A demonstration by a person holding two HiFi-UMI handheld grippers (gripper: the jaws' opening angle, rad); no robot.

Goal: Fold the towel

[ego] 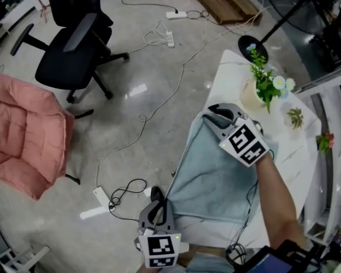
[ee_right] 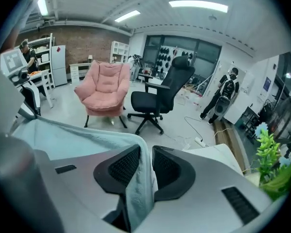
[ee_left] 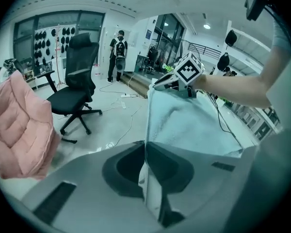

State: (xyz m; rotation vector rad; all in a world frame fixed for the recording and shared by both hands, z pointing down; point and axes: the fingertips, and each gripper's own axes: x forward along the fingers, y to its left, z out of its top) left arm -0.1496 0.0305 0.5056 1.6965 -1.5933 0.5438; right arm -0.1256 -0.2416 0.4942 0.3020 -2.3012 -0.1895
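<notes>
Now the towel [ego: 216,181], pale blue-green, is stretched between the two grippers over the left part of a white table [ego: 230,73], and its broad middle sags onto the tabletop. The left gripper [ego: 157,202] sits at the near edge of the head view, and in its own view its jaws stand almost together with a thin edge of the cloth pinched between them, the fabric rising from there toward the far side. The right gripper [ego: 217,114] is farther off over the table, with the person's bare forearm [ego: 275,198] behind it. In the right gripper view its jaws stand a little apart, and a thick fold of the same cloth fills the narrow gap and hangs down through it, so this gripper too has hold of a corner. From that far corner the left edge of the towel runs straight down to the near corner at the left gripper. Beyond the right gripper, on the far part of the table, stands a pale pot of green stems with white flowers [ego: 264,87]. On the grey floor to the left are a black office chair [ego: 74,50] at the far side and a pink padded chair [ego: 23,141] nearer, well apart from the table. Thin cables and a white power strip [ego: 102,198] lie on the floor between the chairs and the table.
</notes>
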